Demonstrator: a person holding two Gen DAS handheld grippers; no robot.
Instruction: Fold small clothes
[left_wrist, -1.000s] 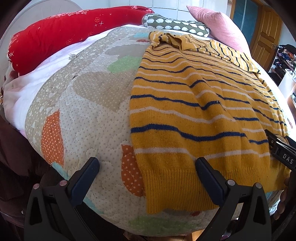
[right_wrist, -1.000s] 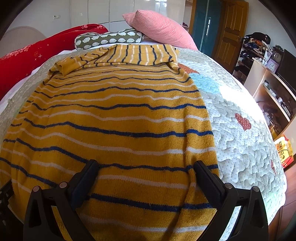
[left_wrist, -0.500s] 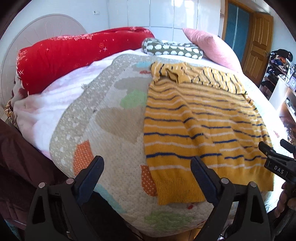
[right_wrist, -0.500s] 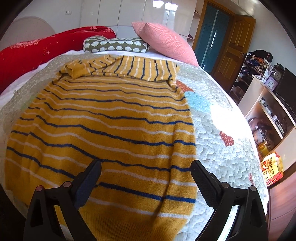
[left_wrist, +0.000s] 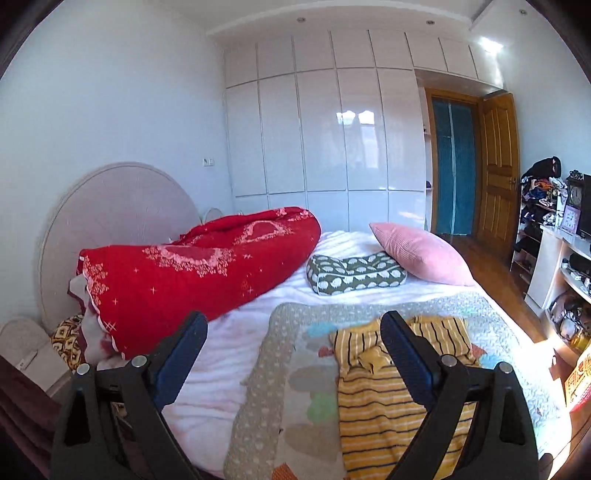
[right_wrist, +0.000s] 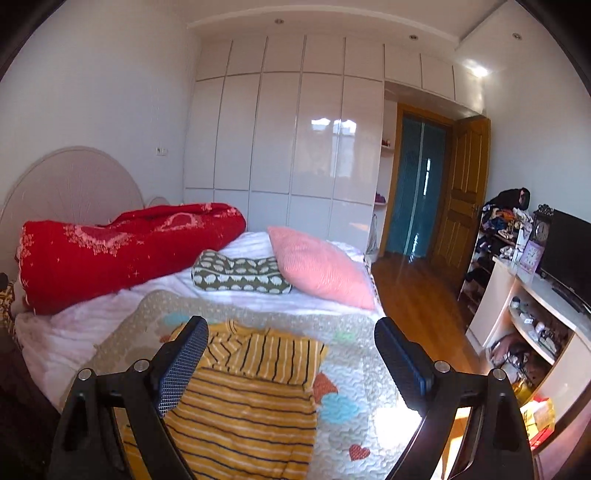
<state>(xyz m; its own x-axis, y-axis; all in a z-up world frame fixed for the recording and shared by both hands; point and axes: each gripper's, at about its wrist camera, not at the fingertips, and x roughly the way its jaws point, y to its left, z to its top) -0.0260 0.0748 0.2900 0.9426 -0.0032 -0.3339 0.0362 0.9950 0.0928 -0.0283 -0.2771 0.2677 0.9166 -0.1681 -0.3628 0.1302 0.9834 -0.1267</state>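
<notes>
Left wrist view: my left tool (left_wrist: 291, 334) wide, empty. Right tool (right_wrist: 290, 339) same. Striped sweater (right_wrist: 243, 402) flat on bed quilt (right_wrist: 354, 373), sleeves tucked. Guessing bottom-hem fold next; need both tools down at hem.

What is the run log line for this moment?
left claw open | right claw open | sweater flat on bed, sleeves folded in

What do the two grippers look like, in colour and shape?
Both the left gripper and the right gripper have black angular frames with silver round bolts. Their jaws are long flat bars with dark blue pads; the right's pad shows a fine dotted texture.
</notes>
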